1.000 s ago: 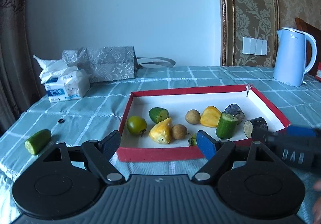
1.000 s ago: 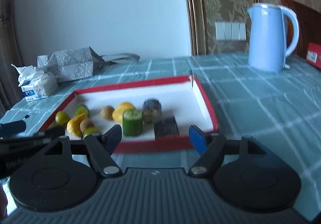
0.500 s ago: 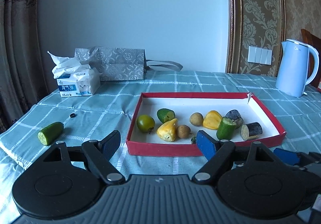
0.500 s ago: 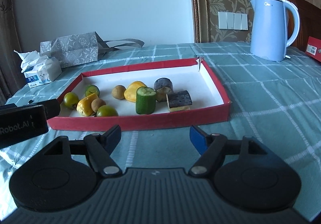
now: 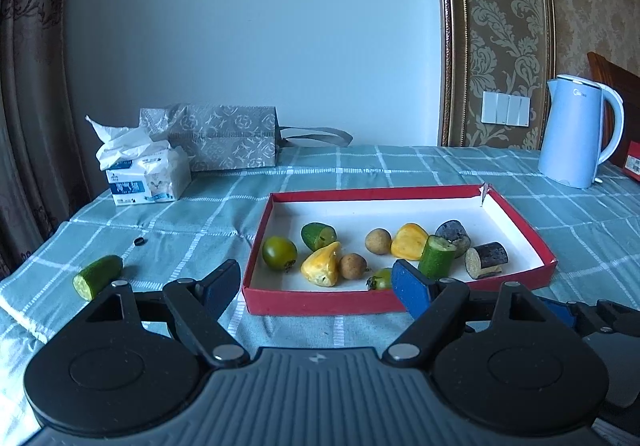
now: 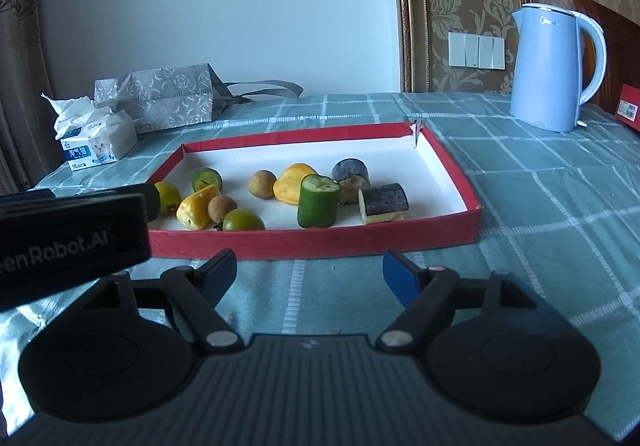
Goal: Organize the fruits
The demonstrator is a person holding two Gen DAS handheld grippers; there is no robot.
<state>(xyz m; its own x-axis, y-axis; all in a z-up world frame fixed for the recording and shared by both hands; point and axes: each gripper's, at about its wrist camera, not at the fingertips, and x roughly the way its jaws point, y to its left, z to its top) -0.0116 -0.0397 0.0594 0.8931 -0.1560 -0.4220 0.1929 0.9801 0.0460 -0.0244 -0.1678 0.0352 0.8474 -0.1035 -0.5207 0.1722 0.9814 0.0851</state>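
A red tray (image 5: 320, 304) with a white floor holds green tomatoes, yellow fruit pieces, brown round fruits, cucumber chunks and eggplant pieces. One cucumber piece (image 5: 98, 276) lies alone on the cloth, left of the tray. My left gripper (image 5: 316, 286) hangs open just short of the tray's front wall, with nothing between its fingers. My right gripper (image 6: 310, 272) is short of the tray (image 6: 320, 242) too, its jaws opening and empty. An upright cucumber chunk (image 6: 318, 202) stands near the front wall. The left gripper's body (image 6: 72, 230) hides the tray's left corner in the right wrist view.
A blue kettle (image 5: 572, 134) stands at the back right, with a red box (image 5: 632, 162) at the edge beyond it. A tissue pack (image 5: 144, 174) and a grey gift bag (image 5: 228, 142) sit at the back left. A small black bit (image 5: 139, 242) lies on the checked cloth.
The right gripper has drawn back from the tray's front wall. In the left wrist view the tray sits slightly farther off, and the right gripper has sunk to the bottom right corner.
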